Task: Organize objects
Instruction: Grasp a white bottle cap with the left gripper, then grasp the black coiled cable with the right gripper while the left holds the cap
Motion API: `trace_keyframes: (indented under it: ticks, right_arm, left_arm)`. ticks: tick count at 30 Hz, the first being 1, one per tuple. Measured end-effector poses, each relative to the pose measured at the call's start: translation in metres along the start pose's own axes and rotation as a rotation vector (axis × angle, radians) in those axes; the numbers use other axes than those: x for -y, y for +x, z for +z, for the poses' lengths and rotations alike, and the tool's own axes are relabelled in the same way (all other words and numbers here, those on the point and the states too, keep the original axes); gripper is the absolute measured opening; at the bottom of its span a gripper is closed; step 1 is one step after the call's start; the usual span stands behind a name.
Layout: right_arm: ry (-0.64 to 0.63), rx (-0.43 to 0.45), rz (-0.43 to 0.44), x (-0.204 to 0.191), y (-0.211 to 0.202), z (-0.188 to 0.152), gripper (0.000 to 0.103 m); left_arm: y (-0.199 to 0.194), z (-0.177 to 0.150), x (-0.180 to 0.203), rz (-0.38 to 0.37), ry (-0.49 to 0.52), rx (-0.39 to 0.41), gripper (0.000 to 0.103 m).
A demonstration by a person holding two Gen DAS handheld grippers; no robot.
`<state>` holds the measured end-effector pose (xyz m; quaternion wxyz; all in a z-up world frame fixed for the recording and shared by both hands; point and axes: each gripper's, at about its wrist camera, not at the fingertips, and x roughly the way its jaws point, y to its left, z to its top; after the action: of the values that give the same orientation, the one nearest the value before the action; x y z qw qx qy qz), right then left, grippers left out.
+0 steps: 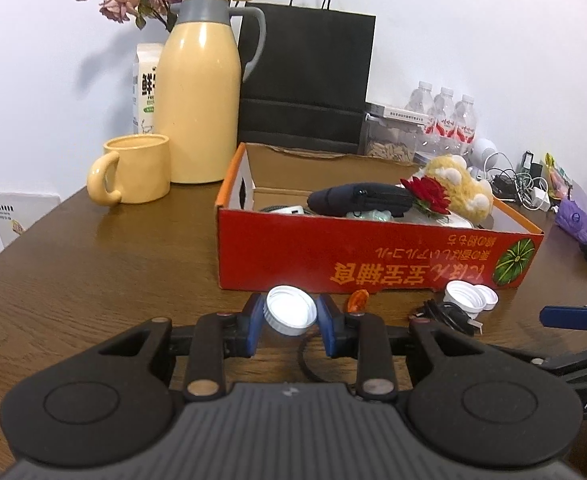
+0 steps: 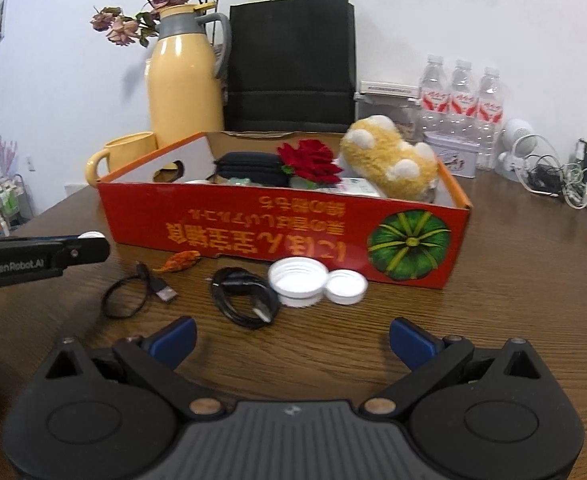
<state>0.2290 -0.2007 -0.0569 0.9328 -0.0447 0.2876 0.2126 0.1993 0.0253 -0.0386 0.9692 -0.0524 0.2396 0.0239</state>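
White cap [image 1: 290, 314] pinched in my left gripper [image 1: 289, 322]; right gripper [image 2: 292, 342] spread, empty. Next I lift it over the red box [image 1: 373, 260] wall and release.

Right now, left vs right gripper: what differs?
The left gripper is shut on a white cap; the right gripper is open and empty. The left gripper faces the red box directly; the right gripper faces the coiled cable before it. Both have blue pads.
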Motion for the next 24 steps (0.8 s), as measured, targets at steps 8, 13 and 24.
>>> trace_keyframes:
  ticks: [8,13,24]
  right_arm:
    - [0.038,-0.028,0.019,-0.011,0.017,0.008,0.085]
    - [0.060,-0.045,0.017,-0.015,0.027,0.013,0.079]
    - [0.074,-0.041,0.028,-0.019,0.032,0.016,0.042]
  left_arm:
    - [-0.003,0.002,-0.015,0.013,-0.022,0.012,0.030]
    - [-0.004,0.002,-0.017,0.007,-0.027,0.016,0.030]
    - [-0.005,0.001,-0.017,0.004,-0.029,0.015,0.030]
